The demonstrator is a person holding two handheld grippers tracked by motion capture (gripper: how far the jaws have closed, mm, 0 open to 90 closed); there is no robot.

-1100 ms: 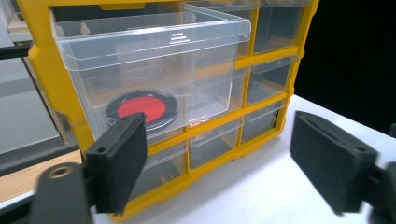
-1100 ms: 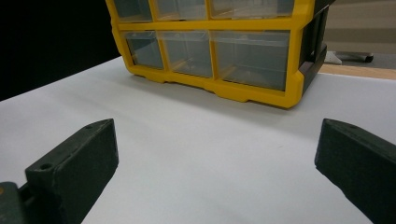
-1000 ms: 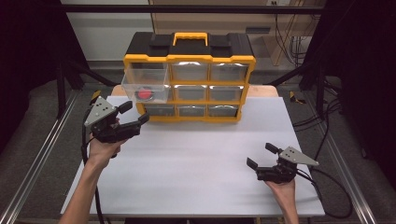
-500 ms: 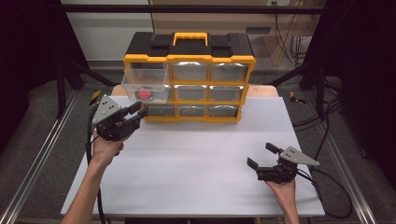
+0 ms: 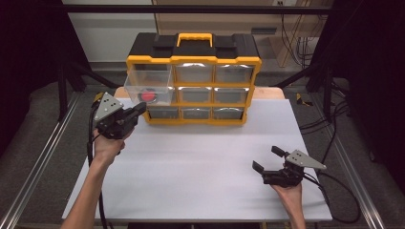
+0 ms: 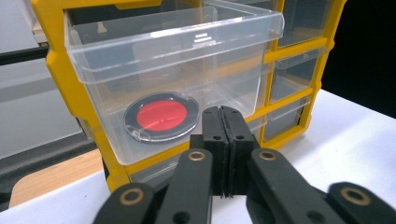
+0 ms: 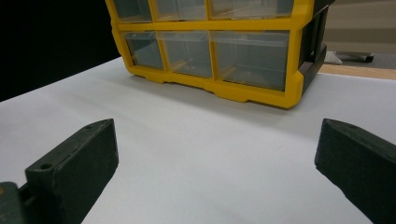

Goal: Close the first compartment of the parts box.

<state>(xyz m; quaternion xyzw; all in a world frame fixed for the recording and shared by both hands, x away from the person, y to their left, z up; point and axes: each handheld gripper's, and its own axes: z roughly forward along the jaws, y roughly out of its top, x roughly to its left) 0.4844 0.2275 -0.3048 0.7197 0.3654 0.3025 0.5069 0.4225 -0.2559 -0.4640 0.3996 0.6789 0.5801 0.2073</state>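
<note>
We see a white table [image 5: 200, 181] carrying a yellow-and-black drawer organizer [image 5: 193, 78] at its far edge, its black lid topped by a yellow handle [image 5: 195, 38]. The cabinet holds three rows of clear plastic drawers; the top-left drawer [image 5: 149, 88] stands pulled out toward us, and the others sit flush in their frame. Inside that open drawer lies a round red disc with a black rim [image 6: 162, 116], flat on the drawer floor, near the front wall. Our left gripper [image 5: 140, 109] hovers just in front of the open drawer, below its rim, and its jaws have just been closing: in the left gripper view the two black pads [image 6: 214, 135] are pressed together with nothing between them, right in front of the drawer's front wall. Whether the tips touch the plastic we cannot tell. Our right gripper [image 5: 268, 160] rests low over the near right part of the table, well apart from the organizer, its jaws spread wide and empty above bare white surface
</note>
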